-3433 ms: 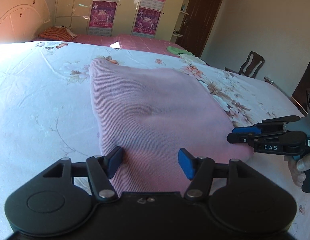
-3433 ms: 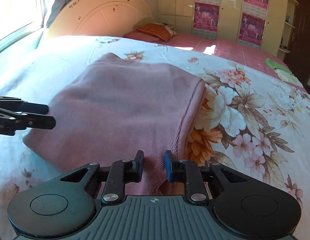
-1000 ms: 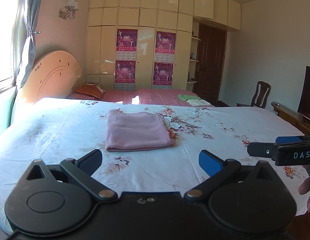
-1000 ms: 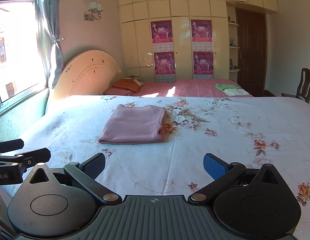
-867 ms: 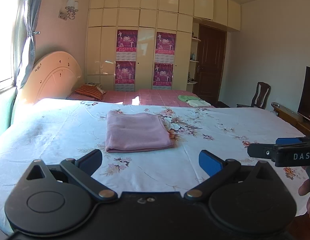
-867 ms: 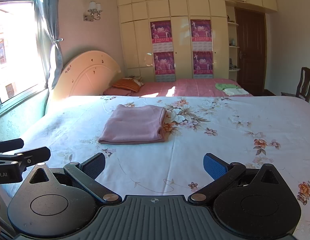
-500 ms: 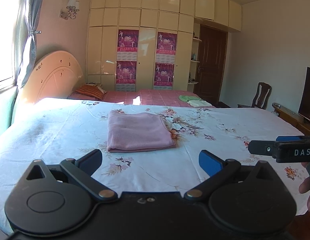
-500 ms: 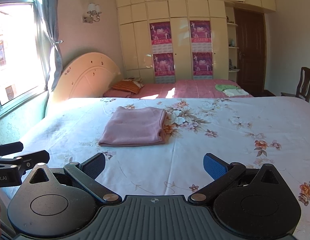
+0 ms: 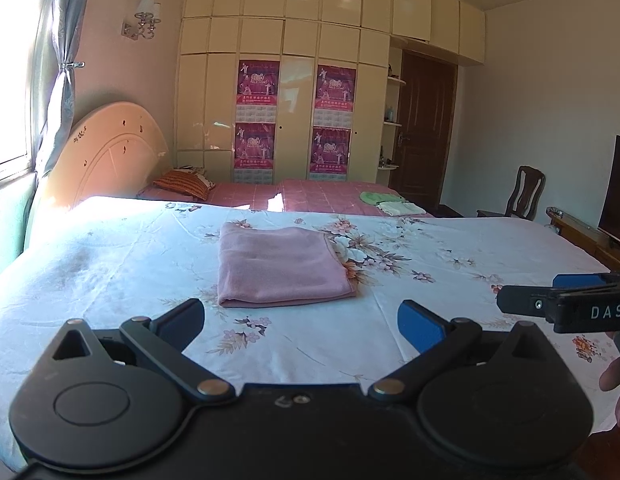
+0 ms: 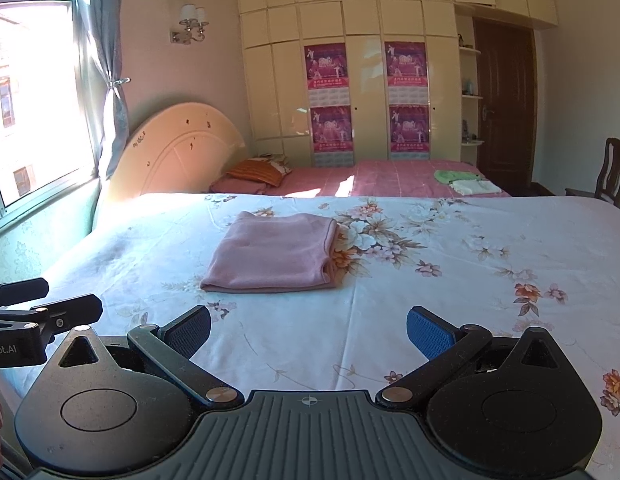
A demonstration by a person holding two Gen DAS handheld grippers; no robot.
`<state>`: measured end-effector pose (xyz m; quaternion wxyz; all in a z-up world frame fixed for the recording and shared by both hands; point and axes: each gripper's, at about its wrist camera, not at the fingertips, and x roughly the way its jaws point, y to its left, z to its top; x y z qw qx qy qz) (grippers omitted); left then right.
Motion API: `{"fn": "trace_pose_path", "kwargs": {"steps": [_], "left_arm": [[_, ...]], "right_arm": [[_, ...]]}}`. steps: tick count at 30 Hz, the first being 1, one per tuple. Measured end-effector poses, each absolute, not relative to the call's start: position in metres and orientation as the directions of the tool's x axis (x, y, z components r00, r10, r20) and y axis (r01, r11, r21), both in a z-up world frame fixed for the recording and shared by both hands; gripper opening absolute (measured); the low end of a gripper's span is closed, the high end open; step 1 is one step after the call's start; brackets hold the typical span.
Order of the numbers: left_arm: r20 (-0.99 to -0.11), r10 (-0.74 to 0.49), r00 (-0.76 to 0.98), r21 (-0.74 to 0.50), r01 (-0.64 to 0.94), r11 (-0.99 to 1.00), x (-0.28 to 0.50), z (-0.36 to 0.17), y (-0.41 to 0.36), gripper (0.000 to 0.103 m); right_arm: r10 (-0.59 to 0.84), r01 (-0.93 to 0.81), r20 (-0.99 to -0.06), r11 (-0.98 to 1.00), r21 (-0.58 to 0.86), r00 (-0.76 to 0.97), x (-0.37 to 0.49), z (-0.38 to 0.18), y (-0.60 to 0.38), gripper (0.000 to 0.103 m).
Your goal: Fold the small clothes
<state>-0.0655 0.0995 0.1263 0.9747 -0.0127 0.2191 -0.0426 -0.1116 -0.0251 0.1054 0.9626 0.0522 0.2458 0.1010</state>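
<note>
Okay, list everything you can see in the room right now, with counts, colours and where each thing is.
Folded garment: one, pink, lying flat mid-bed.
Bedspread: one, white with flowers, covering the near bed.
Headboard: one, cream, left.
Pillow: one, orange striped, on the far pink bed.
Folded cloths: green and white, far bed.
Posters: four, magenta, on wardrobe doors.
Chair: one, dark wood, right.
Left tool: open, empty, short of the garment.
Right tool: open, empty.

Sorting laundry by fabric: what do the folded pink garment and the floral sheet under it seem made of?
Folded pink garment: probably a soft knit, matte and slightly fuzzy with thick rounded fold edges. Floral sheet: likely thin woven cotton or a blend, smooth, with fine creases and a printed pattern.
</note>
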Motion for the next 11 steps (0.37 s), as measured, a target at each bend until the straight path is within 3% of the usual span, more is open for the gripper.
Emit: {"fn": "trace_pose_path", "kwargs": {"steps": [11], "left_arm": [[-0.414,-0.087,0.906,-0.047,0.075,0.996,-0.0632,0.1262,0.0975,0.103]], "right_arm": [[0.232,-0.184,-0.463,0.972,0.147,0.855,-0.1068,0.1046,-0.0260,0.103]]}}
